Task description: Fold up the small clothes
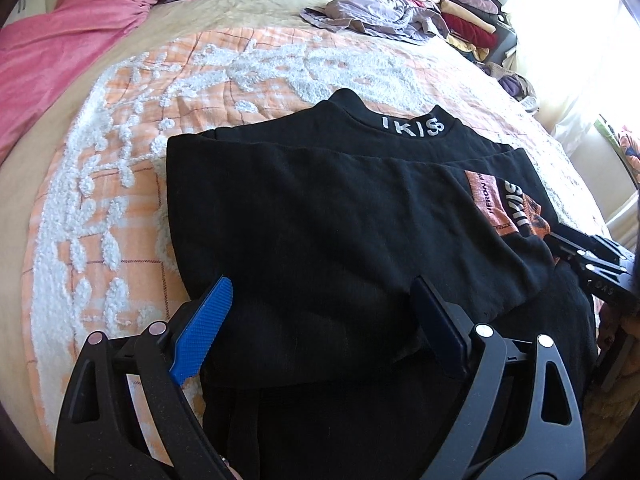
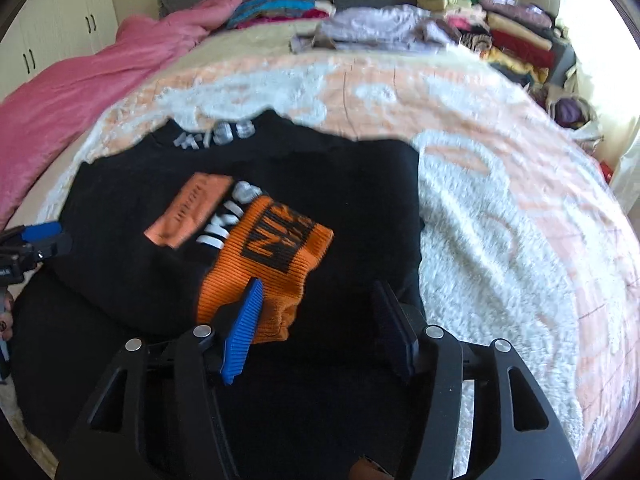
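Note:
A black top (image 1: 320, 216) with white collar lettering and an orange chest patch lies on the bed, its sides folded over the middle. It also shows in the right wrist view (image 2: 340, 200), where an orange ribbed cuff (image 2: 272, 264) rests on top. My left gripper (image 1: 322, 296) is open, low over the near left part of the top, holding nothing. My right gripper (image 2: 316, 300) is open over the near right part, its blue finger (image 2: 244, 332) beside the cuff. The right gripper shows at the right edge of the left wrist view (image 1: 592, 264).
The bed has an orange and white tufted bedspread (image 1: 224, 80). A pink blanket (image 1: 60, 48) lies at the far left. A lilac garment (image 1: 372, 12) and stacks of folded clothes (image 1: 464, 12) sit at the far right. Wardrobe doors (image 2: 60, 20) stand beyond.

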Demonstrator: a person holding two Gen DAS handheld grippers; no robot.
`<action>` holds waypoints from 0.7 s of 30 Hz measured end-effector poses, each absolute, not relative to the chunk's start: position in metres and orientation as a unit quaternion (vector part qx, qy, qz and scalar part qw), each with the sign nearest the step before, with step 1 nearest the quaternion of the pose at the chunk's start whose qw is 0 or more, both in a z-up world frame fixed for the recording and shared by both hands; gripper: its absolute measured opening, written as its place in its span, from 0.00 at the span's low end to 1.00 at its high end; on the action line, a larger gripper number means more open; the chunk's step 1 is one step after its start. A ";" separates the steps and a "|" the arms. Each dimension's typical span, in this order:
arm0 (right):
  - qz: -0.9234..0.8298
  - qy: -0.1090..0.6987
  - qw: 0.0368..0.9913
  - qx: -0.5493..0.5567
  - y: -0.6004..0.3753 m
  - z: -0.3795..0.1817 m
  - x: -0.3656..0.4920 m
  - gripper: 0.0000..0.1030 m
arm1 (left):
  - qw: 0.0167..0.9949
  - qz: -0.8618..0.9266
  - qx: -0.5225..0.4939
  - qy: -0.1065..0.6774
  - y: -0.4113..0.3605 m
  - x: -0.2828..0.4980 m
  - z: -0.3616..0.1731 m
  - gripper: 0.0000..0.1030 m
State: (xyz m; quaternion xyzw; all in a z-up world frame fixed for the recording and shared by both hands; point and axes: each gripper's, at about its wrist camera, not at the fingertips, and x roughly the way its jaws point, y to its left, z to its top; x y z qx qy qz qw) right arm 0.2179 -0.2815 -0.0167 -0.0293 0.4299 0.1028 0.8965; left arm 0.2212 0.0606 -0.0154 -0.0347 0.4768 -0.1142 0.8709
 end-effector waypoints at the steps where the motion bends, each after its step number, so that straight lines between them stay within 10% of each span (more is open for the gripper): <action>1: 0.116 0.413 0.903 -0.035 -0.277 -0.009 0.213 0.54 | 0.872 -0.114 -0.037 0.474 0.061 0.219 -0.013 0.81; 21: 0.192 0.431 0.881 -0.032 -0.232 -0.017 0.200 0.57 | 0.870 -0.126 -0.027 0.475 0.055 0.201 -0.010 0.81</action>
